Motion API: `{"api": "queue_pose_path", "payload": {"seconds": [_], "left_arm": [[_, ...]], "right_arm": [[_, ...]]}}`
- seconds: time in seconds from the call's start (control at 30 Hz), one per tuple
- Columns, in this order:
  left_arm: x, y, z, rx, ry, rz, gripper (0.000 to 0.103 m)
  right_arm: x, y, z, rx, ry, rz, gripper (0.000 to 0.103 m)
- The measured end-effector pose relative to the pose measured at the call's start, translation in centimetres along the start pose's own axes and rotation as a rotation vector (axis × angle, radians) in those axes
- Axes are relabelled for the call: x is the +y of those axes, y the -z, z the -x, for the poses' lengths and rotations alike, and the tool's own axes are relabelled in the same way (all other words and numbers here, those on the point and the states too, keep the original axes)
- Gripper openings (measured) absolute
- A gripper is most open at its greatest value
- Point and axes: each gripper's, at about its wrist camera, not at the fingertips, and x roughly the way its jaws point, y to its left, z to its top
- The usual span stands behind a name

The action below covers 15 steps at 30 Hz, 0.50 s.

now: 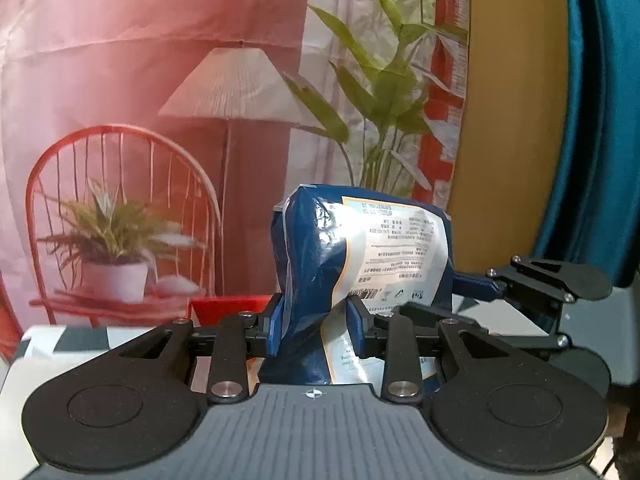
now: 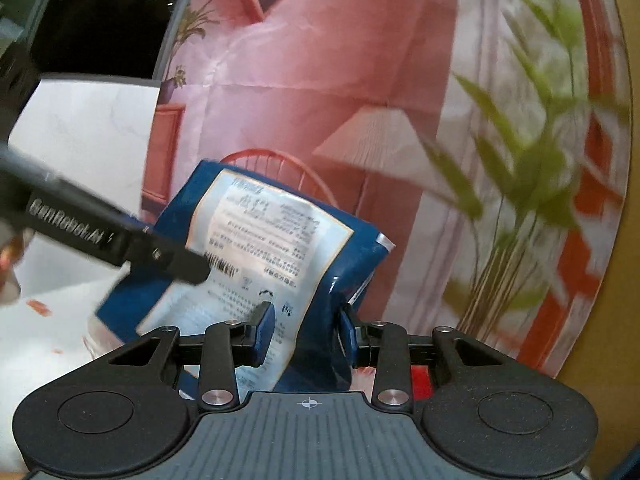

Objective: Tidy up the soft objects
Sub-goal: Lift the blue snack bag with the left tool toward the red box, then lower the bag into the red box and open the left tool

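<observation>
A soft blue bag with a white printed label (image 1: 360,256) is held up in the air between both grippers. My left gripper (image 1: 316,330) is shut on its lower part, the blue pads pinching the crumpled plastic. My right gripper (image 2: 306,332) is shut on another part of the same bag (image 2: 264,240). In the left wrist view the right gripper's body (image 1: 552,280) shows at the right, touching the bag's edge. In the right wrist view the left gripper's body (image 2: 100,228) crosses in front of the bag from the left.
A printed backdrop (image 1: 160,120) with a red chair, lamp and plants hangs close behind. A yellow panel (image 1: 512,120) and teal fabric (image 1: 600,120) stand at the right. A red box (image 1: 232,308) sits below, on a black-and-white patterned surface (image 1: 80,338). A white surface (image 2: 80,140) lies at the left.
</observation>
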Motion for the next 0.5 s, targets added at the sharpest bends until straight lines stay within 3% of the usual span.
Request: {"api": "queue_pose_path", "payload": {"seconds": [0.17,0.3,0.5], "left_arm": [[0.2,1.5,-3.5,0.058,0.021,-0.021,0.035],[1.2,3.6,-6.7,0.224,0.101,0.073,0.035],[2.2,5.3,-8.6,0.335,0.115,0.139,0.035]], "right_arm": [[-0.8,2.2,-2.1,0.025,0.026,-0.029,0.033],[-1.1,4.8,-3.4,0.13,0.014,-0.052,0.032],[-1.7,6.8,-4.1,0.265,-0.058,-0.188,0.031]]}}
